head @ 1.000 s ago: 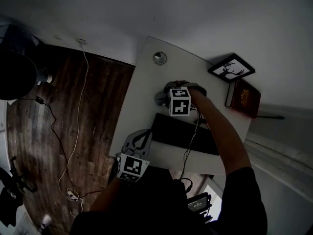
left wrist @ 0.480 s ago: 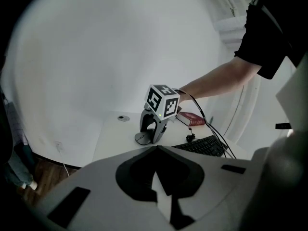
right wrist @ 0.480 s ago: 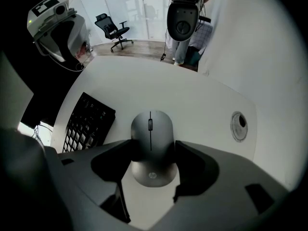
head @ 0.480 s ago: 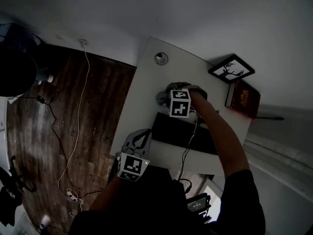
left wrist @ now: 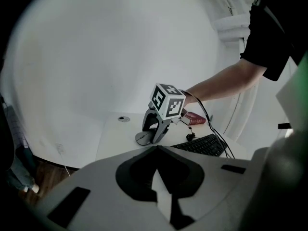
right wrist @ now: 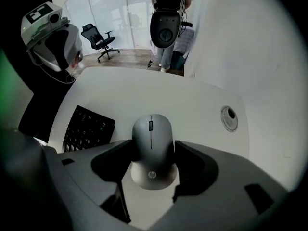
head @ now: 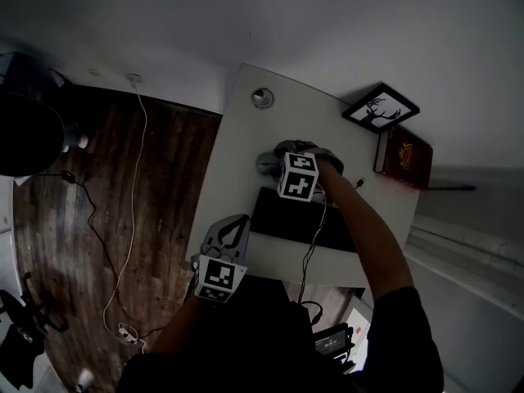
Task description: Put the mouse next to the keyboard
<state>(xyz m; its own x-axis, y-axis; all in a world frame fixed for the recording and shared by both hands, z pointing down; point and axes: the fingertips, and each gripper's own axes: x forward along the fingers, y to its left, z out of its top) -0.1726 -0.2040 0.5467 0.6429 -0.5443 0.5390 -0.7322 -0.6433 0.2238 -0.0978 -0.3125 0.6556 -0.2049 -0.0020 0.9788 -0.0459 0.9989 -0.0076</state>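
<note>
Head view, right gripper steeply down, jaws just closing on mouse

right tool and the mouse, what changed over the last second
The right tool has just been closing its jaws a little, and they now pinch the sides of the mouse between them. The mouse was not lifted or shifted: it lies on the desk just beyond the keyboard, as before. The right tool kept its place, and the left tool stayed shut at the desk's near edge.
</note>
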